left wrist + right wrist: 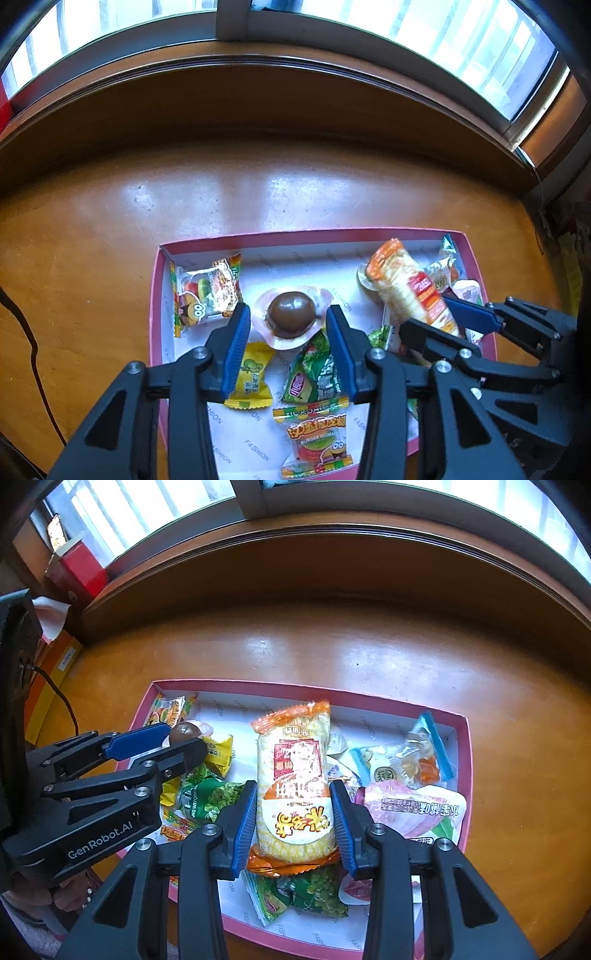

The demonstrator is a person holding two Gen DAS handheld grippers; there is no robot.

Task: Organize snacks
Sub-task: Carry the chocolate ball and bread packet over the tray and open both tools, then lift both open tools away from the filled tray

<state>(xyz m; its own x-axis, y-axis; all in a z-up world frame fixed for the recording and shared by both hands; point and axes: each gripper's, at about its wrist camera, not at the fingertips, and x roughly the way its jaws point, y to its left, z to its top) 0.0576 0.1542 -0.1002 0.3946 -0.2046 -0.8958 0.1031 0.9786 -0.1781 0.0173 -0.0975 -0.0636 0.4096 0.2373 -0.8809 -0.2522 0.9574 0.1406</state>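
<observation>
The left tongs (288, 314) are standing spread around the chocolate ball (291, 314) in the middle of the pink box (157, 295), not pressing it. The right tongs (293, 812) are pinching the corn pack (295, 775) near the box's front edge. The box is lying on the counter (92, 240).

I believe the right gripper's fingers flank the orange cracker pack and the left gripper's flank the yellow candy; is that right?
Not quite: the left wrist view shows the left gripper flanking the brown chocolate cup, with the yellow candy lying nearer the camera. The right gripper does flank the orange cracker pack.
</observation>
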